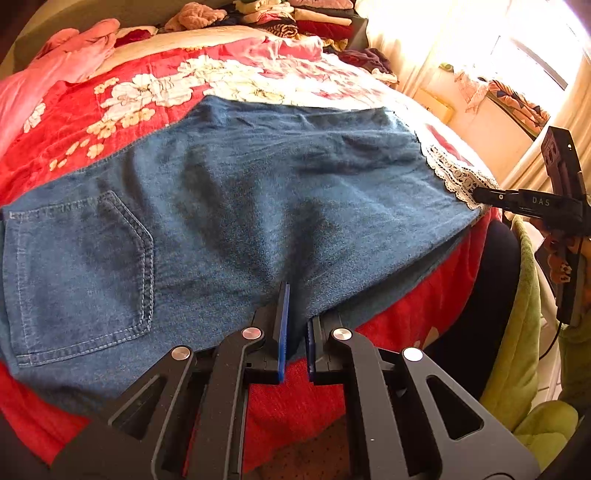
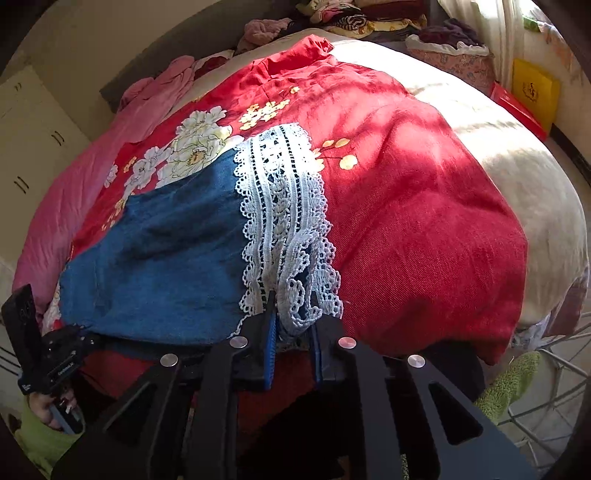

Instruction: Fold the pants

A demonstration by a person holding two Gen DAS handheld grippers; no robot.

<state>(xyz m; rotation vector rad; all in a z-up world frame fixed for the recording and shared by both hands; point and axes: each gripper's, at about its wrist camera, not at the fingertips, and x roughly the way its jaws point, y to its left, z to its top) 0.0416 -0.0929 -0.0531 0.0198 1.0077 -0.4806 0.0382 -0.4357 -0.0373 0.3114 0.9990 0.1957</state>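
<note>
**Both grippers working the near edge of the jeans, one at each stretch of it**

The denim pants (image 1: 236, 206) are lying flat across the red floral bedspread (image 1: 74, 110), already doubled leg over leg, with a back pocket (image 1: 85, 273) facing up. Their long axis is running sideways in front of the person: waistband end toward the left, lace-trimmed hems (image 2: 284, 221) toward the right.

The left gripper (image 1: 295, 332) is sitting at the near edge of the pants, about midway along. Its jaws are standing slightly apart with a fold of denim running between them; whether the pads are truly pinching the cloth I cannot tell. The right gripper (image 2: 291, 328) is at the hem end, its jaws narrowly parted around a bunched loop of white lace, which seems to be caught between the fingers, though a firm clamp is not certain.

So the right gripper is the nearer one to the hems and the left to the middle. In my judgement, the coming fold is turning on that: the hem end probably needs carrying leftward along the long axis, toward the waistband, while the left gripper is anchoring or lifting the fold line.

As for containers, a wire basket (image 2: 554, 387) is standing by the bed's right corner, with green fabric (image 2: 513, 380) hanging at its side; its contents are not visible. Stacked clothes (image 1: 306, 14) are piled beyond the bed.
</note>
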